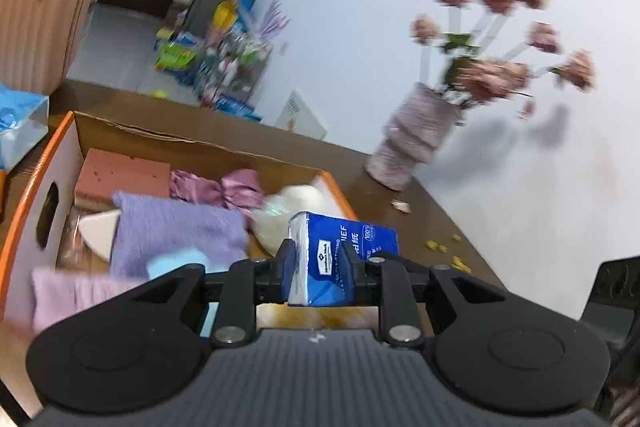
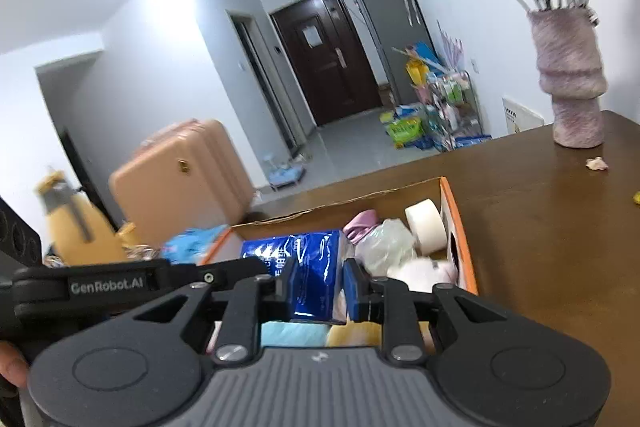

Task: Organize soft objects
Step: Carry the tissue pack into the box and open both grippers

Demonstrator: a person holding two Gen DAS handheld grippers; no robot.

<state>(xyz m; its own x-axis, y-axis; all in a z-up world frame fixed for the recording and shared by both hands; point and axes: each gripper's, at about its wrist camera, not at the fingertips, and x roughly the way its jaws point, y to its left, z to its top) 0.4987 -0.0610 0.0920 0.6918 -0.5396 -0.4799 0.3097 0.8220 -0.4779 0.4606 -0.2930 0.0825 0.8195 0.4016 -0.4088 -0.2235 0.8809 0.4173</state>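
Observation:
My left gripper [image 1: 319, 255] is shut on a blue tissue pack [image 1: 344, 247] and holds it above the right end of an orange-edged cardboard box [image 1: 60, 155]. The box holds a purple knit cloth [image 1: 176, 231], a pink sponge block [image 1: 120, 175], a shiny pink cloth [image 1: 224, 187] and a white soft lump [image 1: 288, 211]. In the right wrist view my right gripper [image 2: 316, 281] is open above the same box [image 2: 460, 227]; the tissue pack [image 2: 296, 263] and the left gripper's body [image 2: 104, 285] lie just ahead of it. A white roll [image 2: 426, 231] sits in the box's right end.
A pink vase with flowers [image 1: 416, 143] [image 2: 568, 75] stands on the brown table [image 2: 540, 227] right of the box. A blue bag [image 1: 20, 123] lies left of the box. A tan suitcase [image 2: 180, 171] stands beyond the table. Small crumbs [image 1: 440, 247] lie on the table.

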